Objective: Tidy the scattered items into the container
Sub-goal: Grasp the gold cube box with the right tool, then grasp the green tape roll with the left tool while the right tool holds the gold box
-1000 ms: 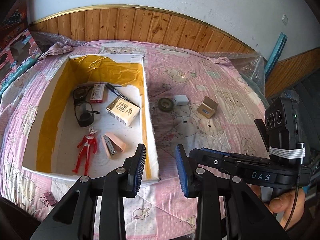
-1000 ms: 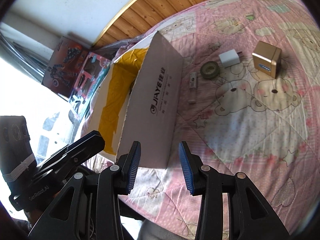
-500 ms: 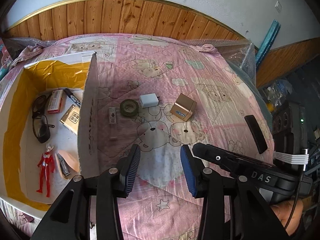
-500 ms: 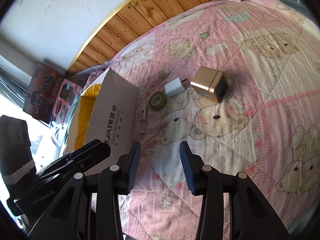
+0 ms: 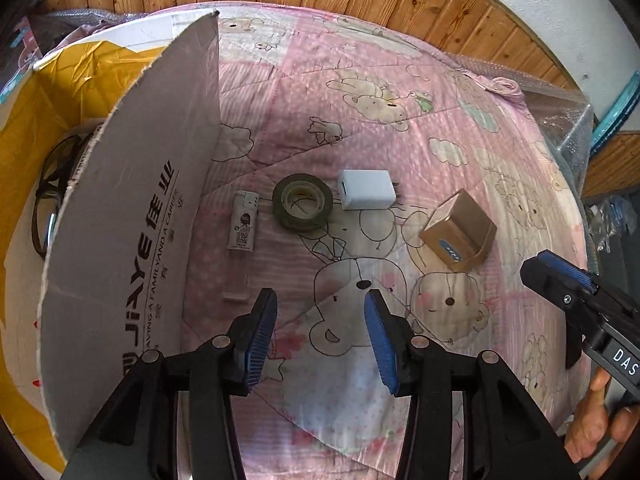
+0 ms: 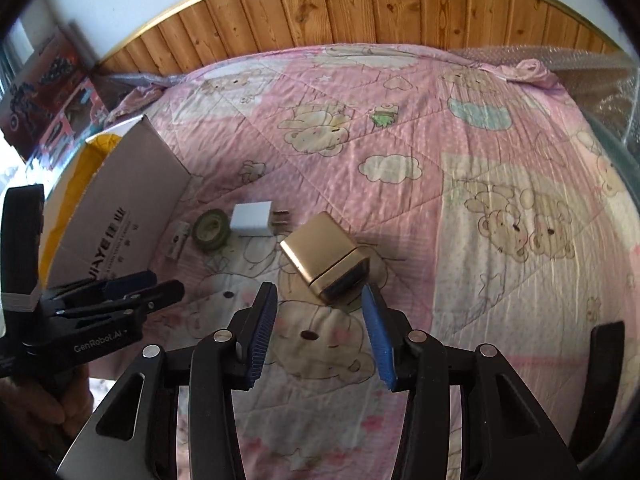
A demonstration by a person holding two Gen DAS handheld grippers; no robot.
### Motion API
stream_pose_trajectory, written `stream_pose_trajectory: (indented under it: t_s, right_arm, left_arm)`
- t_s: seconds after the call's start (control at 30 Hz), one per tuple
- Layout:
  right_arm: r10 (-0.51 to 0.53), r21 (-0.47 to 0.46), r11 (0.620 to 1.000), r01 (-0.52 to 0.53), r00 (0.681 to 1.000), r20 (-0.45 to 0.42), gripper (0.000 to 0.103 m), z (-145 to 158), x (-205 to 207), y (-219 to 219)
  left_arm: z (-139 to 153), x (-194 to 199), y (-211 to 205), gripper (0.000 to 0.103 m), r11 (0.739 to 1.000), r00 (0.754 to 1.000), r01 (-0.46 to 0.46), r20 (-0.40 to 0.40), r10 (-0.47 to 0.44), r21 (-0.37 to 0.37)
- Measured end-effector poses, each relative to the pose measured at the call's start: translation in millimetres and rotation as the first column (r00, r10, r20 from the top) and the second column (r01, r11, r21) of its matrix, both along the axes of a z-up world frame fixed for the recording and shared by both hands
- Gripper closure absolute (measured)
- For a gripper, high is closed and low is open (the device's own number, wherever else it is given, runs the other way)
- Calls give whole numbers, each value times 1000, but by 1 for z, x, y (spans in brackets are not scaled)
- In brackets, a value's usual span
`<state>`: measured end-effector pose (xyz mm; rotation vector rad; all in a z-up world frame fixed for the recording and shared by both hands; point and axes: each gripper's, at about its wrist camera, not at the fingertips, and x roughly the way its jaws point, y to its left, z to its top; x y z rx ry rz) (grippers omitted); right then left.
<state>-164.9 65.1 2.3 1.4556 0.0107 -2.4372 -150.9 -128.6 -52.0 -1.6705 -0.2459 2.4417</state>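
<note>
We hold the left claw [image 5: 320,332] released, its blue pads parted above the pink bear-print quilt [image 5: 400,120] of the bed, with nothing between them. We hold the right claw [image 6: 318,332] released as well, its pads standing just short of the gold box [image 6: 320,264], one pad toward each side of its near end, not touching it. In the left wrist view the right claw [image 5: 560,276] shows at the right edge, with a hand [image 5: 600,420] gripping its handle below.

Beyond the left claw, four loose items lie in a row on the quilt. From left to right:
- a small white tube [image 5: 244,224], lying lengthwise just beside the container wall;
- a roll of dark tape [image 5: 303,202], lying flat, near the tube;
- a white charger [image 5: 366,190], prongs pointing right, just beside the tape;
- the gold box [image 5: 458,226], tilted, apart from the charger.

The container, a cardboard box [image 5: 132,220] with a yellow lining, stands at the left of the row. Its near wall is printed "JIAYE". A pair of dark-framed glasses [image 5: 48,200] lies inside it.

Farthest away, wood panelling [image 6: 360,4] runs behind the bed.
</note>
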Motion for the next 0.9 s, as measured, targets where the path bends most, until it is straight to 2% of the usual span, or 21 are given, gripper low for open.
stream_pose_trajectory:
  t_s: [0.2, 0.33, 0.37, 0.4, 0.57, 0.63, 0.7, 0.8, 0.9]
  right_arm:
    - [118, 125, 986, -114, 993, -20, 51, -21, -27, -15]
    - [147, 87, 986, -145, 989, -17, 43, -31, -40, -16]
    - [157, 82, 985, -155, 987, -20, 42, -32, -41, -18]
    - [168, 81, 983, -166, 985, -22, 42, -32, -41, -20]
    - [190, 78, 979, -190, 982, 10, 41, -45, -43, -28]
    - [173, 56, 983, -175, 984, 37, 42, -49, -44, -25]
    - [138, 16, 990, -139, 989, 57, 45, -50, -47, -18]
    - [105, -9, 994, -105, 992, 71, 48, -49, -50, -11]
    - [95, -14, 995, -95, 993, 75, 48, -48, -50, -9]
  left_arm:
    - [-8, -28, 15, 52, 1000, 999, 2, -48, -3, -15]
    - [-25, -52, 15, 51, 999, 999, -29, -32, 28, -24]
    - [-29, -57, 14, 49, 999, 999, -42, -25, 41, -22]
    - [-29, -60, 12, 41, 998, 997, -56, -44, 55, -20]
    - [-32, -73, 7, 37, 996, 993, -88, -77, 88, 6]
    - [-32, -75, 6, 42, 996, 992, -86, -88, 86, 6]
    - [-29, -73, 10, 76, 999, 993, -49, -111, 49, 1]
    - [-26, -69, 16, 80, 1000, 993, -18, -113, 17, -6]
    - [-24, -63, 20, 80, 1000, 994, 8, -107, -8, 4]
